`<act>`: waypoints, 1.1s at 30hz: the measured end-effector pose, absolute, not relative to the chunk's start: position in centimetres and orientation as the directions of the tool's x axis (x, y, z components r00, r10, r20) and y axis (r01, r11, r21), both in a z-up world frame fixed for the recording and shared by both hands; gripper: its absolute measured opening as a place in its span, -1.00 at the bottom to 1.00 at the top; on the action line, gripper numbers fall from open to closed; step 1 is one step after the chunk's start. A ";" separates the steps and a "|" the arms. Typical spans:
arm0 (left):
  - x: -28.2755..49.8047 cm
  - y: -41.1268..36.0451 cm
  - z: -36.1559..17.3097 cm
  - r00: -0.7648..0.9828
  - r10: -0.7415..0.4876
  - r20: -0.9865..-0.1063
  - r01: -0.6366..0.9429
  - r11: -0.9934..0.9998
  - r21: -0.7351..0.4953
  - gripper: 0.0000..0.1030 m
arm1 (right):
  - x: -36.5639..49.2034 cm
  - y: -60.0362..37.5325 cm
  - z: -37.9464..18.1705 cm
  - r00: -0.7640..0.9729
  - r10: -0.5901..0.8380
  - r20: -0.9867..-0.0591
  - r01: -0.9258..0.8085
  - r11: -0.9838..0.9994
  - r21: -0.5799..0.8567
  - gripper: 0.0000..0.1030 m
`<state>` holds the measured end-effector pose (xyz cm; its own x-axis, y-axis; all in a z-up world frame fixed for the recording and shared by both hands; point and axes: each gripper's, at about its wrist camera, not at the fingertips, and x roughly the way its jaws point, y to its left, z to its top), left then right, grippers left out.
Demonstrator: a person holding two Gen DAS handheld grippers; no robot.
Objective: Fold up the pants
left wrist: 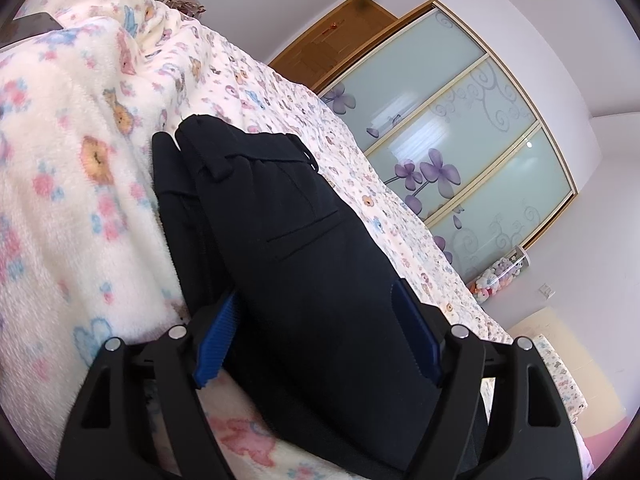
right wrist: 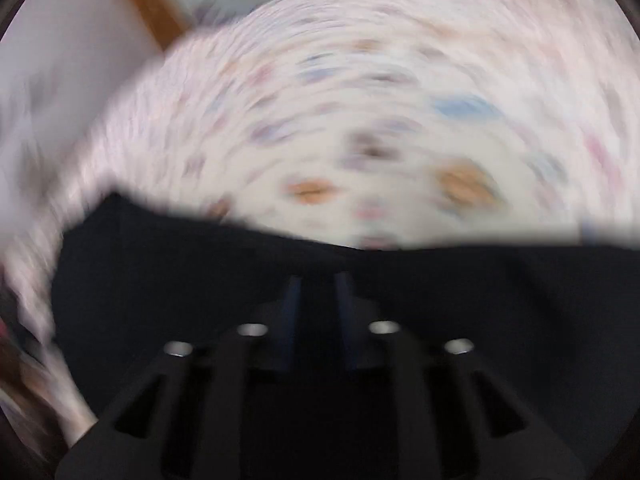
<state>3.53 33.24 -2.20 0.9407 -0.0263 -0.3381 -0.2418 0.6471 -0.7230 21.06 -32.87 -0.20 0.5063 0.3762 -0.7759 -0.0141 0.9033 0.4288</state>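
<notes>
Black pants (left wrist: 280, 220) lie lengthwise on a floral fleece blanket (left wrist: 72, 200), waistband at the far end and a back pocket facing up. My left gripper (left wrist: 316, 294) stands open and wide; its blue pads (left wrist: 216, 340) sit on either side of the near part of the pants, which run between the fingers. The right wrist view is badly blurred. There the black pants (right wrist: 160, 280) fill the lower half, and my right gripper (right wrist: 318, 280) has its pads close together with dark cloth pinched between them.
The bed's blanket (right wrist: 360, 120) spreads beyond the pants. A wardrobe with frosted flower-printed sliding doors (left wrist: 460, 152) stands past the bed's far side, beside a wooden door (left wrist: 340, 40). Plush toys (left wrist: 496, 276) sit at the wardrobe's foot.
</notes>
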 end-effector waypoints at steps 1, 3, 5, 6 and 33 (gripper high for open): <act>3.5 33.3 -2.2 0.940 -0.026 -0.339 -0.243 0.646 -0.723 0.47 | 20.4 -35.2 0.3 0.534 0.372 -0.759 0.068 0.877 0.477 -0.73; 3.6 33.2 -2.2 0.938 -0.024 -0.347 -0.249 0.649 -0.719 0.47 | 18.4 -39.7 2.3 0.641 0.372 -0.671 0.120 0.815 0.567 -0.67; 3.6 33.2 -2.1 0.935 -0.021 -0.354 -0.256 0.652 -0.713 0.47 | 16.9 -43.3 4.2 0.721 0.266 -0.639 0.177 0.822 0.542 -0.20; 3.7 33.2 -2.2 0.934 -0.020 -0.356 -0.258 0.652 -0.713 0.47 | 15.7 -46.0 5.3 0.753 0.159 -0.639 0.247 0.832 0.498 0.46; 3.9 33.2 -2.0 0.938 -0.013 -0.346 -0.254 0.652 -0.715 0.74 | 0.6 -55.2 5.0 0.817 0.063 -0.574 0.363 0.717 0.595 0.62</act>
<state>3.86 33.17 -1.98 0.9383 -0.0131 -0.3455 -0.2541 0.6516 -0.7147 0.56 -55.20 5.04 0.8166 0.0632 -0.5737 0.3626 0.7172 0.5951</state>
